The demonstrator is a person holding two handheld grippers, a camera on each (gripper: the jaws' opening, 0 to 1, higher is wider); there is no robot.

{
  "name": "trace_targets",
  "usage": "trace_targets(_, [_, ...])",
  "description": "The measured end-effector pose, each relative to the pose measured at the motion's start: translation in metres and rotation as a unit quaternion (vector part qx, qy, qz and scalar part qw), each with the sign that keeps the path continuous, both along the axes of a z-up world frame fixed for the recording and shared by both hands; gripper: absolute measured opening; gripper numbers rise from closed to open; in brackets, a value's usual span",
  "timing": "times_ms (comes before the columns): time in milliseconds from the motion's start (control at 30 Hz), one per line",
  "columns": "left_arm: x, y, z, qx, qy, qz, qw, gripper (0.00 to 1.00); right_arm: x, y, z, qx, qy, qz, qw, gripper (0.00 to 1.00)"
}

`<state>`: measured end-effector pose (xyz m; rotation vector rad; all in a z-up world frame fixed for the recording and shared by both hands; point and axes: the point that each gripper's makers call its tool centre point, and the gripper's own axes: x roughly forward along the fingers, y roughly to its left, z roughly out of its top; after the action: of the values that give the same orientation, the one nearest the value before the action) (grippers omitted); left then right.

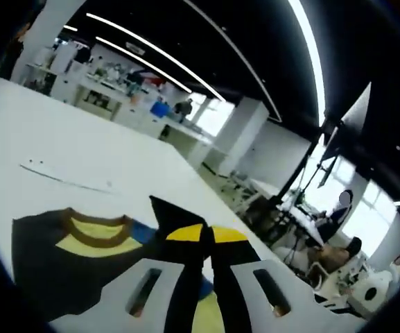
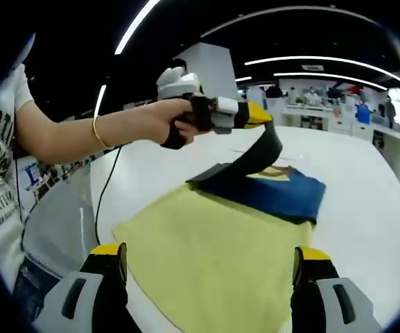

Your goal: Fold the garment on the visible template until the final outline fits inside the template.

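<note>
White table (image 2: 366, 180) in a big open lab: ceiling light strips, benches and shelving along the far wall, windows behind.

Left gripper (image 2: 255, 114) is clamped on a dark sleeve/edge of the garment (image 2: 213, 243), lifted off the table; the dark strip hangs from its tips down to the cloth. In the left gripper view, the jaws are closed on dark fabric, with the collar area (image 1: 92, 232) just beyond on the table.

Right gripper (image 2: 210, 267) has its jaws spread wide, nothing between them, hovering over the near yellow edge.

Garment lies flat on the table, yellow body near the right gripper, blue and dark part at the far end; long axis runs away from the right gripper. Thin line (image 1: 64, 179) marked on the table beyond the garment.

A person's hand (image 2: 168, 125) holds the left gripper.
</note>
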<state>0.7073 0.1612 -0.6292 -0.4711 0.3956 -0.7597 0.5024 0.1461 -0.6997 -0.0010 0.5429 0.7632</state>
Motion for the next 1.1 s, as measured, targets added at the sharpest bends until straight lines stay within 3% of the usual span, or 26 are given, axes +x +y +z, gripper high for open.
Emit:
trace_targets(367, [-0.004,-0.032,-0.057,0.054,0.04,-0.027,0.9974,0.0,-0.002,-0.007,-0.008,0.006,0.008,-0.009,0.9999,0.99])
trace_targets(533, [-0.01,-0.047,-0.08,0.082,0.052,-0.047,0.9941,0.0,-0.003,-0.01,-0.008,0.008,0.009,-0.011,0.9999,0.99])
trace_targets(600, [-0.015,-0.05,-0.093,0.099,0.072,-0.057,0.9908,0.0,-0.003,-0.011,-0.009,0.008,0.01,-0.012,0.9998,0.99])
trace_targets(767, [-0.029,-0.06,-0.114,0.077,0.115,-0.082,0.987,0.0,-0.004,-0.014,-0.01,0.009,0.01,-0.014,0.9998,0.99])
trace_targets(867, [-0.04,-0.065,-0.118,0.096,0.106,-0.105,0.9841,0.06,-0.004,-0.015,-0.012,0.009,0.011,-0.016,0.9998,0.99])
trace_targets(967, [-0.045,-0.068,-0.117,0.094,0.094,-0.117,0.9842,0.14,-0.006,-0.015,-0.013,0.01,0.015,-0.013,0.9998,0.99])
trace_targets(1100, [-0.045,-0.067,-0.107,0.092,0.058,-0.127,0.986,0.32,-0.008,-0.016,-0.016,0.005,0.02,-0.007,0.9998,0.99])
